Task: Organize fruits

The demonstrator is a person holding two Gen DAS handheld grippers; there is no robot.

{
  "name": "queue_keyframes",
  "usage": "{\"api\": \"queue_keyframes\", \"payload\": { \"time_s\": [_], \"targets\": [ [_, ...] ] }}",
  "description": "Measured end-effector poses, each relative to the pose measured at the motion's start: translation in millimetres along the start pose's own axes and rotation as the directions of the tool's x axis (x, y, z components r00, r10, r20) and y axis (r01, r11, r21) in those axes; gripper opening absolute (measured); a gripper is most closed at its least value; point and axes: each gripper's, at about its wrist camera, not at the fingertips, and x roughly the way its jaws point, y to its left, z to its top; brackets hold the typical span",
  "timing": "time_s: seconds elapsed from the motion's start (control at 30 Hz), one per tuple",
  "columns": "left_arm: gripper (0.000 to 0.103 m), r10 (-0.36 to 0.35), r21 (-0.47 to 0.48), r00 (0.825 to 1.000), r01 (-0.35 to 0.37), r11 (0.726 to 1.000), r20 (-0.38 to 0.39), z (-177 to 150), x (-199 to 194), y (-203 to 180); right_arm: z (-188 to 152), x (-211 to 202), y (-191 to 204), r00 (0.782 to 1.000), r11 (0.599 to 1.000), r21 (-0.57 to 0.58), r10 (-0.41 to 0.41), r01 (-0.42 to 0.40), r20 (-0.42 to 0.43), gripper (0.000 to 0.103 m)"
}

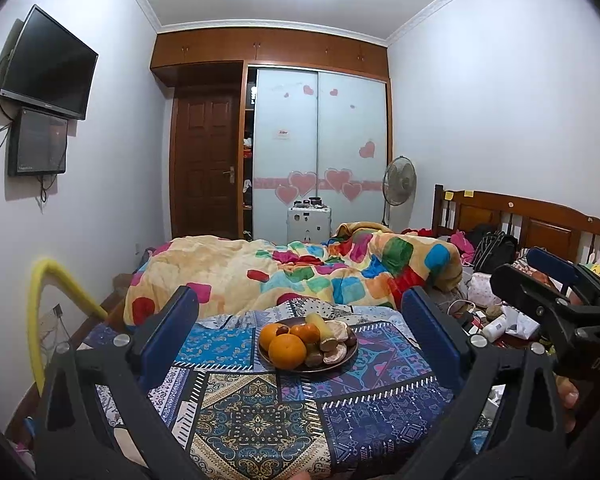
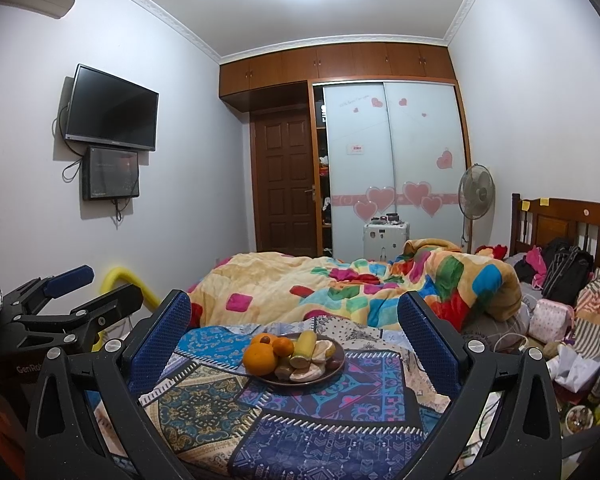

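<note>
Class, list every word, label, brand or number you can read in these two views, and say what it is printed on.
"DAS": right gripper body, left wrist view.
"GenRo", cut off: left gripper body, right wrist view.
Too small or blurred: wardrobe door sticker and writing, both wall screens' logos, headboard notes.

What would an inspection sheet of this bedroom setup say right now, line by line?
Surface: patterned patchwork bedspread on a bed.
Job's things: dark plate piled with oranges, a peeled citrus, kiwis and a yellow-green fruit; nothing removed yet.
Clutter: crumpled colourful blanket behind the plate; bags, bottle and papers heaped at the right.
Grippers: left gripper open, empty, framing the plate; right gripper open, empty, likewise.
Cables: white cord on the bed; wires hanging below the wall screens.
Surroundings: television, wooden door, heart-decorated wardrobe, standing fan.
</note>
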Motion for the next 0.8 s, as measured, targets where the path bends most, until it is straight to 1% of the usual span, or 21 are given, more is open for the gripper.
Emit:
{"api": "queue_keyframes", "payload": {
  "time_s": [0.17,0.3,0.8],
  "targets": [
    [0.103,0.003,-0.003,1.000,-0.003,1.000,-0.003,0.3,1.2,0.8,0.0,0.4,-1.4,1.000,1.000,0.002,0.000,0.000,0.001,0.103],
    [0.103,-0.013,-0.003,1.000,0.013,1.000,-0.012,-1.0,2.7,1.5,0.2,0.5,-1.4,1.000,1.000,0.002,-0.002,0.002,0.001,0.103],
    [0.103,-0.014,-0.007,1.000,0.014,1.000,-0.015,-4.0,2.8,2.1,-1.7,4.4,-0.6,1.000,1.000,0.006,-0.001,0.002,-0.009,0.103]
  ]
}}
